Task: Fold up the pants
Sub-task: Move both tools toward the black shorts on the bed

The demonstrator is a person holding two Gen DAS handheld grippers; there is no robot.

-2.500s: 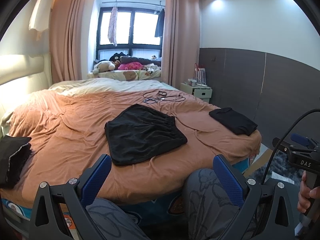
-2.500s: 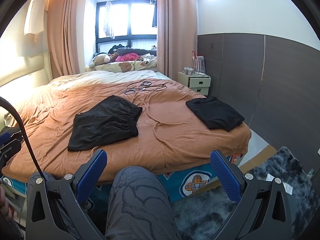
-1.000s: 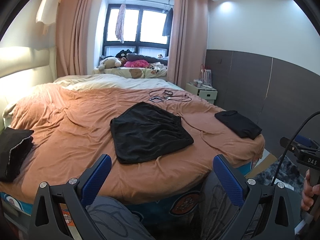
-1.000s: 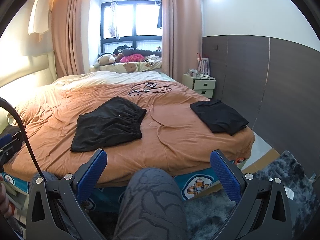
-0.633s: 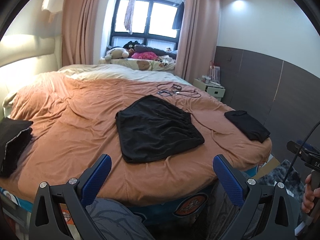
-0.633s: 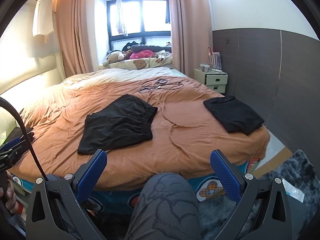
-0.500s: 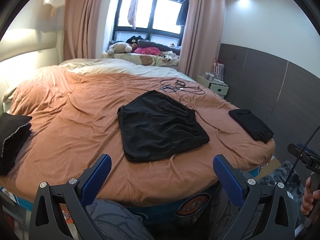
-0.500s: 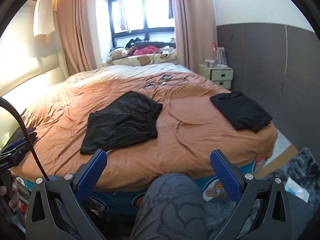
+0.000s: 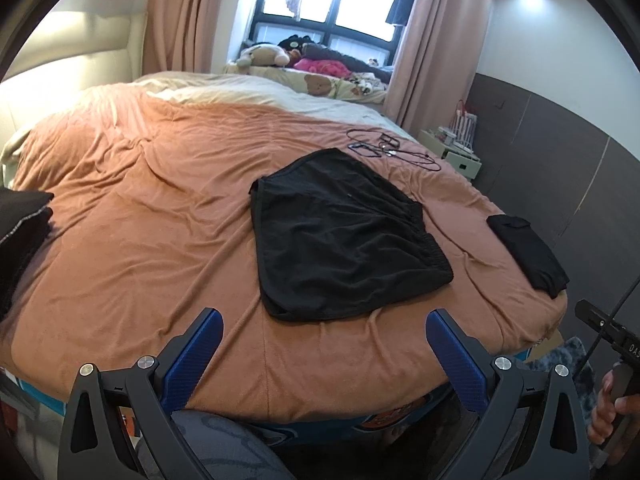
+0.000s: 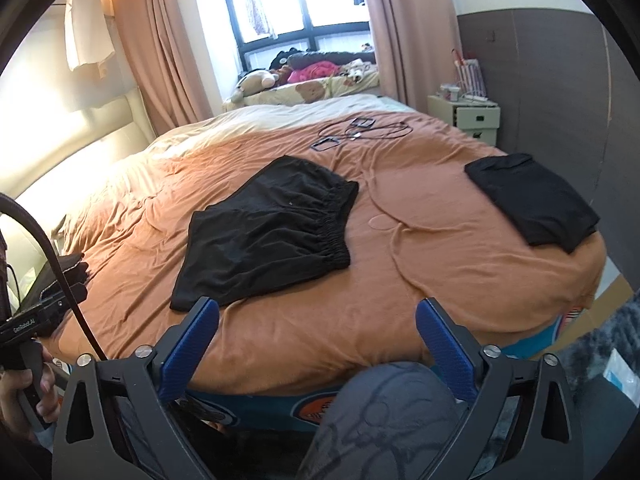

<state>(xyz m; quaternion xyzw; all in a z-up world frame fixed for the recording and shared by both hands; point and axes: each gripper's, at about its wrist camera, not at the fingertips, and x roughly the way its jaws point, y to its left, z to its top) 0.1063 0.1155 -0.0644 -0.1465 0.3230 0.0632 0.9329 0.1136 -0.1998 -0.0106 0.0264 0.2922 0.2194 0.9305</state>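
Left wrist view, change: against the earlier frames the bed fills more of the picture and sits lower; the black shorts appear larger and closer to the blue fingertips.
Right wrist view, change: same closer framing; the bed edge now lies between the fingers, and more of the cover shows.
Left tool: spread wide, nothing between its pads, poised over the near edge of the bed, clear of the cloth.
Right tool: spread wide with nothing between the pads; its jaws have just been closing slightly. Its left fingertip overlaps the shorts' near hem corner in the picture; contact cannot be told.
Person: patterned grey trouser knee below the right tool; a hand on each tool's handle at the frame edges.
Shorts, place: flat on the orange cover, middle of the bed, unfolded.
Shorts, orientation: gathered elastic waistband toward the bed's right side, leg hems toward the left; long axis runs obliquely across the bed, from near left to far right.
Folded black garment: near the bed's right edge, well apart from the shorts.
Dark stack: at the bed's left edge.
Cables and phones: beyond the shorts.
Far end: window sill with soft toys.
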